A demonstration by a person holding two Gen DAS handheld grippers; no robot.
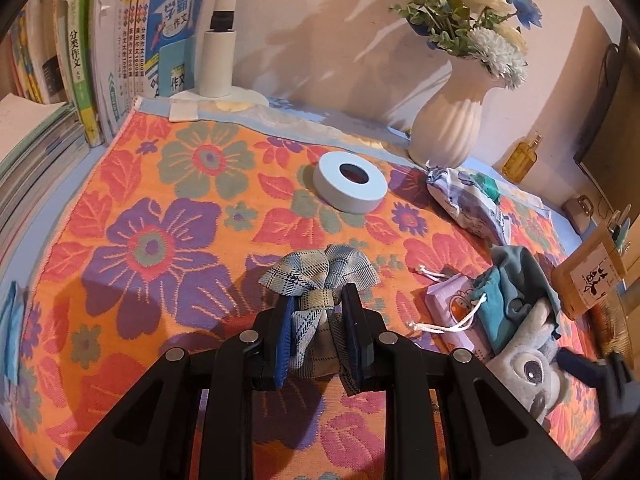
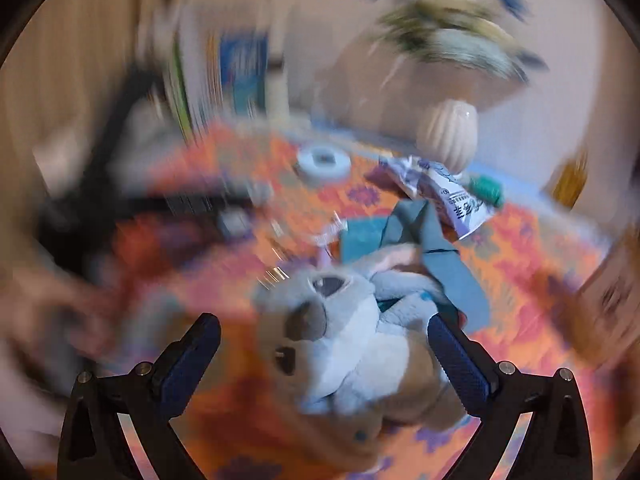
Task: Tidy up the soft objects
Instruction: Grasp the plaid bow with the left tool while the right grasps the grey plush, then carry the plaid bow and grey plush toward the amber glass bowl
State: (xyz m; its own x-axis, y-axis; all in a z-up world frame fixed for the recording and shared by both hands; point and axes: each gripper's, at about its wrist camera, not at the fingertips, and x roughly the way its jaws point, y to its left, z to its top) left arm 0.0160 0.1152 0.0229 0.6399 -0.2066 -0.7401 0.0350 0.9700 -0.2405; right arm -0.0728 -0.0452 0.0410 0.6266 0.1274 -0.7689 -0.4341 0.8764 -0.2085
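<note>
Left wrist view: the left gripper [image 1: 318, 320] is clamped narrow on a plaid bow [image 1: 320, 276], lifted just above the floral cloth [image 1: 160, 208]. To its right a pile gathers: a grey plush toy [image 1: 528, 372], a teal pouch [image 1: 508, 300] and a lilac drawstring bag [image 1: 448, 304]. A printed pouch [image 1: 468, 200] lies ahead, apart. The right gripper [image 2: 324, 344] stands wide, the plush between its fingers but unpressed. Sorting looks partway done. Beyond: a tape roll [image 1: 350, 186], a white vase [image 1: 448, 120], books [image 1: 120, 40] against the wall.
</note>
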